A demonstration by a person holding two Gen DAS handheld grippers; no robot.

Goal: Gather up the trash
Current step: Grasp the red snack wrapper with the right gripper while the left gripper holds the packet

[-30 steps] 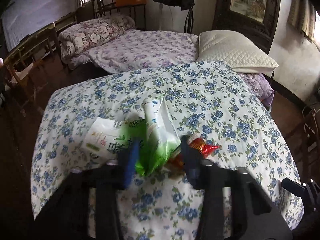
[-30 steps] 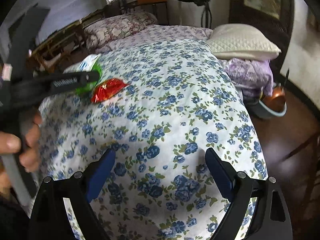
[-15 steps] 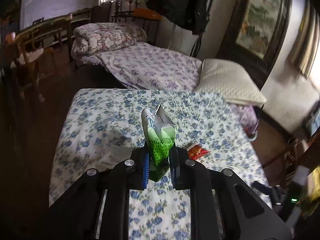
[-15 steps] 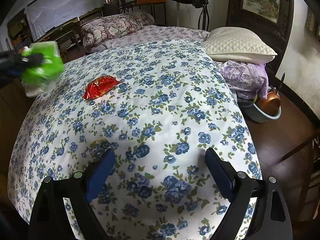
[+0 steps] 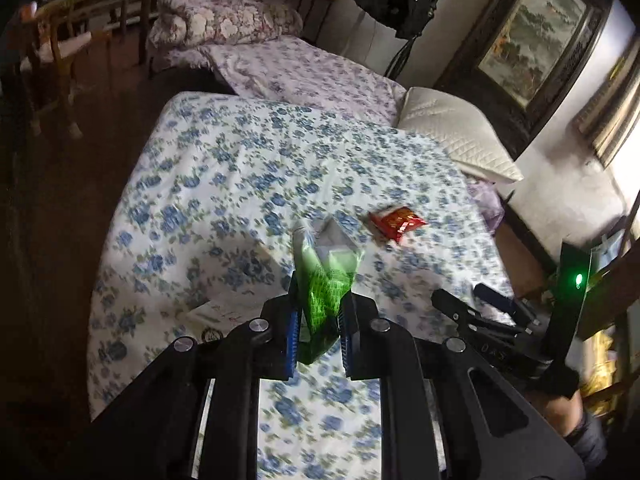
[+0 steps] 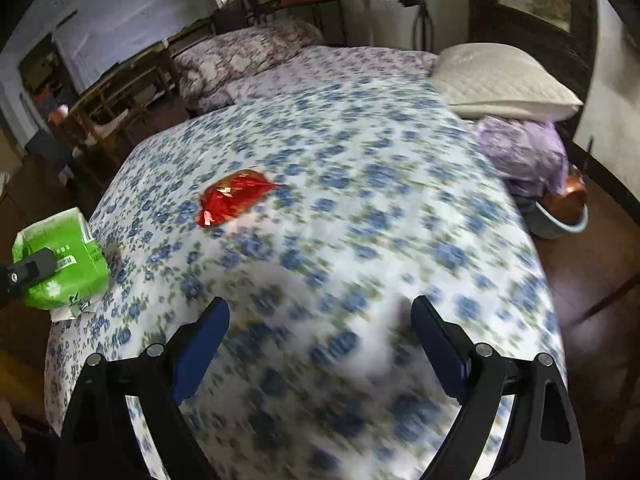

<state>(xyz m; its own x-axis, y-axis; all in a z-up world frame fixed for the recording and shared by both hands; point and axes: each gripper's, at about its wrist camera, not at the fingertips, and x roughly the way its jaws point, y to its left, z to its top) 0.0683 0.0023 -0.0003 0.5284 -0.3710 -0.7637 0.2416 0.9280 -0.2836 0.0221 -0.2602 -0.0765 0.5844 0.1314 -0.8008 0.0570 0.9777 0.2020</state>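
My left gripper is shut on a green and white crumpled carton, held upright above the flowered bedspread. In the right wrist view the same carton hangs at the far left over the bed's edge. A red foil wrapper lies on the bedspread beyond the carton and to its right. My right gripper is open over the bedspread with nothing between its fingers, and the red foil wrapper lies ahead of it to the left. The right gripper also shows low at the right in the left wrist view.
A flat white paper lies on the bed near its left edge. A cream pillow and a purple bundle sit at the bed's far right. On the floor beside them is a basin with a copper pot. Wooden chairs stand left.
My left gripper shut on the green carton, lifted it off the bed and drew back. The right gripper shifted a little over the bedspread and stayed open.
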